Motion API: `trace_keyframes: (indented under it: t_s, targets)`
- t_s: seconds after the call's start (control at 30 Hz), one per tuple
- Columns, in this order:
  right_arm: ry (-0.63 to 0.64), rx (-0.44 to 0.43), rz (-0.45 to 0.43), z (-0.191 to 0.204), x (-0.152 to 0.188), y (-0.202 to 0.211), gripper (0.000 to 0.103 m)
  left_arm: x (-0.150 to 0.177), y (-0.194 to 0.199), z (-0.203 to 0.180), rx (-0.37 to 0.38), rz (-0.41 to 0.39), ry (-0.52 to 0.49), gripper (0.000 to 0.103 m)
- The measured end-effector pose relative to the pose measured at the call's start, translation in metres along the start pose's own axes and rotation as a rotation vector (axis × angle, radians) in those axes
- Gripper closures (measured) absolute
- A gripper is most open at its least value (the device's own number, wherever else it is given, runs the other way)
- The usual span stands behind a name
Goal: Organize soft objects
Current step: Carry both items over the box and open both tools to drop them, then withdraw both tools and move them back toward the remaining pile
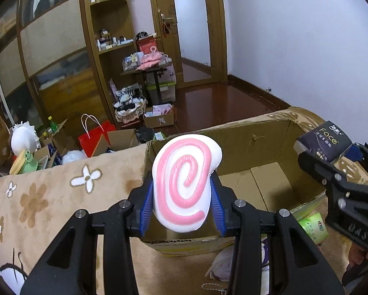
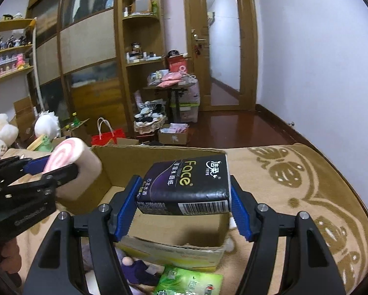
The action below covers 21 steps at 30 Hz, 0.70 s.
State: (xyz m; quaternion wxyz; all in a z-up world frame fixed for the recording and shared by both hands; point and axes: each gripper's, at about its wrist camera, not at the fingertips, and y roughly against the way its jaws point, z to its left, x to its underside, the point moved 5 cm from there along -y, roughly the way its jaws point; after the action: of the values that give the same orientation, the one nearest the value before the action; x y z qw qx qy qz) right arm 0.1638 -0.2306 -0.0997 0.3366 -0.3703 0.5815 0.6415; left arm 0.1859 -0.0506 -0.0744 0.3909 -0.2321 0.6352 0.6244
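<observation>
My left gripper [image 1: 182, 198] is shut on a white squishy roll with a pink swirl [image 1: 185, 182] and holds it above the near left edge of an open cardboard box [image 1: 270, 184]. The roll also shows in the right wrist view [image 2: 72, 164]. My right gripper [image 2: 184, 204] is shut on a dark purple tissue pack [image 2: 186, 184] marked "Face", held above the box [image 2: 159, 157]. In the left wrist view the right gripper [image 1: 331, 162] and pack [image 1: 324, 140] hang over the box's right side. The box sits on a beige flowered blanket [image 1: 48, 196].
A green tissue pack [image 2: 191, 282] and a purple doll [image 2: 134, 268] lie on the blanket in front of the box. Beyond the bed's far edge are a red bag [image 1: 95, 140], plush toys [image 1: 24, 137], boxes and a wardrobe [image 1: 48, 49].
</observation>
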Motion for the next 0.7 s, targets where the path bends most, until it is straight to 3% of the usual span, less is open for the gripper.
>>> trace_keyframes:
  t_s: [0.27, 0.37, 0.5, 0.7]
  targets:
    - [0.037, 0.022, 0.001, 0.005, 0.004, -0.002, 0.030, 0.007, -0.010, 0.005, -0.018, 0.056, 0.027, 0.050]
    - [0.017, 0.009, 0.010, 0.002, 0.003, -0.003, 0.029, 0.006, -0.006, 0.007, -0.030, 0.040, 0.022, 0.031]
    - [0.007, 0.006, -0.003, -0.001, 0.003, 0.001, 0.011, 0.008, -0.001, 0.008, -0.054, 0.025, 0.008, 0.021]
    - [-0.040, 0.007, -0.016, -0.003, 0.002, 0.014, 0.000, 0.011, 0.012, 0.014, -0.076, 0.020, 0.009, 0.011]
